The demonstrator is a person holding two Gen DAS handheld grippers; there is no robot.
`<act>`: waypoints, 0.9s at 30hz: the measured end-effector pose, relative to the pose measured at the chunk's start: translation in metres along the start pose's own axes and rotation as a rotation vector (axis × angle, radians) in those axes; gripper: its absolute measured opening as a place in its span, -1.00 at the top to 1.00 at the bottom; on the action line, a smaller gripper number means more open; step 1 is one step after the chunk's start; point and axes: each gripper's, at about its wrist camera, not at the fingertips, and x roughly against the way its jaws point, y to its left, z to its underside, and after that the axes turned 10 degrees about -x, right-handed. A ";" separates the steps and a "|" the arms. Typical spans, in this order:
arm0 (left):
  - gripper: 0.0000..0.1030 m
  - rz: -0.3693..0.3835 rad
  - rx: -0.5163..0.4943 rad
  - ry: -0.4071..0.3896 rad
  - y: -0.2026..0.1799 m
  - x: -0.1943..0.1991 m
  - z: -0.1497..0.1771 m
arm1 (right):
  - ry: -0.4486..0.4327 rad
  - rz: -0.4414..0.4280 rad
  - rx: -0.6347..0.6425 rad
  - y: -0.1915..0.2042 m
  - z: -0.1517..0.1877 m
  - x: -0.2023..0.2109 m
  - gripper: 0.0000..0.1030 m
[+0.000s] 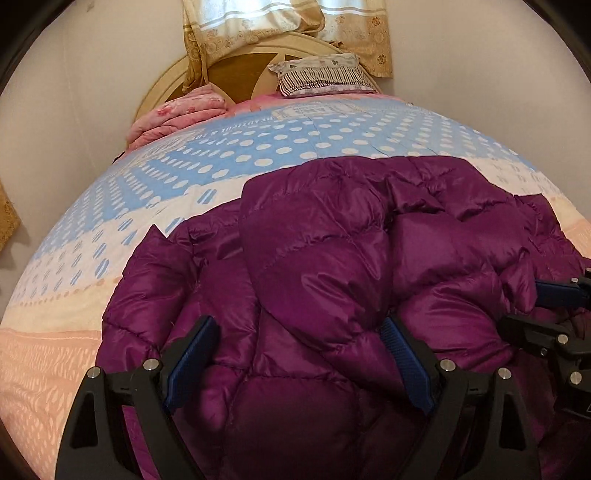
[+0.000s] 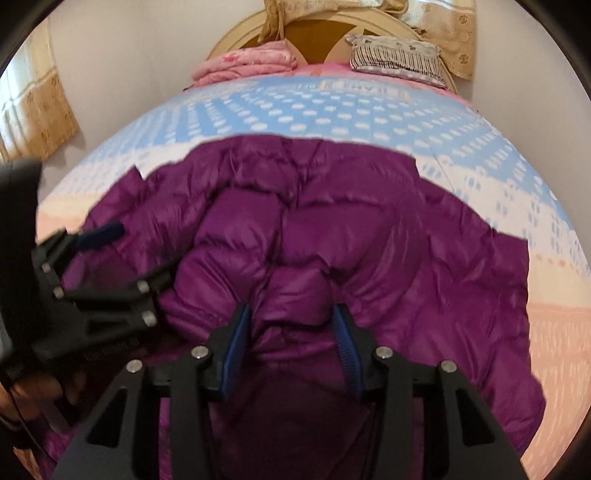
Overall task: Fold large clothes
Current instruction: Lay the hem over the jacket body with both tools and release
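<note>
A large purple puffer jacket [image 1: 332, 258] lies crumpled on the bed and also fills the right wrist view [image 2: 332, 236]. My left gripper [image 1: 299, 347] is open, its blue-padded fingers spread wide over a bulge of the jacket's near part. My right gripper [image 2: 291, 332] has a thick fold of the jacket between its pads, the jaws partly closed on it. The right gripper also shows at the right edge of the left wrist view [image 1: 554, 314], and the left gripper at the left edge of the right wrist view [image 2: 110, 258].
The bed has a blue, white and peach dotted cover [image 1: 258, 147]. At its head lie a folded pink blanket [image 1: 177, 114] and a striped pillow [image 1: 321, 77] against a round wooden headboard [image 1: 236, 74]. Beige curtains [image 1: 258, 26] hang behind. White walls flank the bed.
</note>
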 end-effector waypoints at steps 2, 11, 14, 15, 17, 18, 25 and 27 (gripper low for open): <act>-0.76 0.001 -0.006 0.002 -0.002 -0.002 0.001 | 0.002 -0.001 -0.004 -0.003 0.003 -0.002 0.04; -0.77 -0.006 0.019 -0.008 0.009 0.016 -0.014 | 0.022 0.010 0.025 0.000 0.006 0.006 0.05; -0.77 -0.038 0.066 -0.094 0.028 0.042 -0.033 | -0.019 -0.020 -0.018 -0.006 -0.010 0.038 0.04; -0.77 -0.047 0.087 -0.110 0.034 0.046 -0.041 | -0.048 -0.009 -0.032 -0.007 -0.019 0.049 0.00; -0.77 -0.106 0.155 -0.123 0.043 0.044 -0.060 | -0.104 0.011 -0.108 -0.014 -0.041 0.064 -0.03; -0.77 -0.132 0.183 -0.119 0.045 0.039 -0.067 | -0.124 0.033 -0.140 -0.016 -0.049 0.065 -0.03; -0.77 -0.269 0.266 0.012 0.026 -0.035 -0.087 | -0.229 0.165 -0.320 -0.027 -0.090 -0.003 -0.03; -0.77 -0.256 0.249 0.064 0.021 -0.055 -0.082 | -0.188 0.167 -0.309 -0.028 -0.086 -0.024 -0.03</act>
